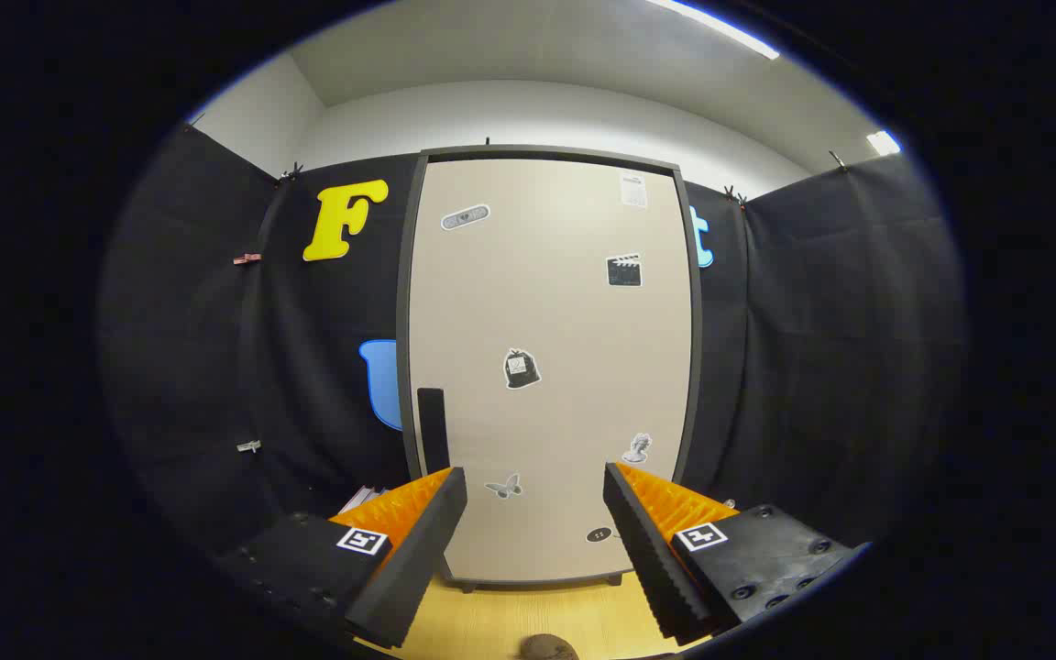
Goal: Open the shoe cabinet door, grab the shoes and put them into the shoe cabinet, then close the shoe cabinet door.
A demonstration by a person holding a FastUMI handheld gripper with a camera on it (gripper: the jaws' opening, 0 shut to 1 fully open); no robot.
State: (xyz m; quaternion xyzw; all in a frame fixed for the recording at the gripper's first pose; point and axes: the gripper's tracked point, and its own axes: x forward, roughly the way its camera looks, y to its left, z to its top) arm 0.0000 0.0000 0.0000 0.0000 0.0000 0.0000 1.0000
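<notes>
Facing closed cabinet door [551,367] beyond parted fingers [436,532]

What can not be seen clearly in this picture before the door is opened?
- Inside of the shoe cabinet, gripper view: hidden by its closed door.
- Brown object on the floor between the fingers of the open hand-held gripper: cut off by the view's lower edge; whether it is a shoe cannot be told.
- Small stickers on the door: too small to read.
- Pinkish item left of the cabinet: mostly hidden behind the left finger.
</notes>
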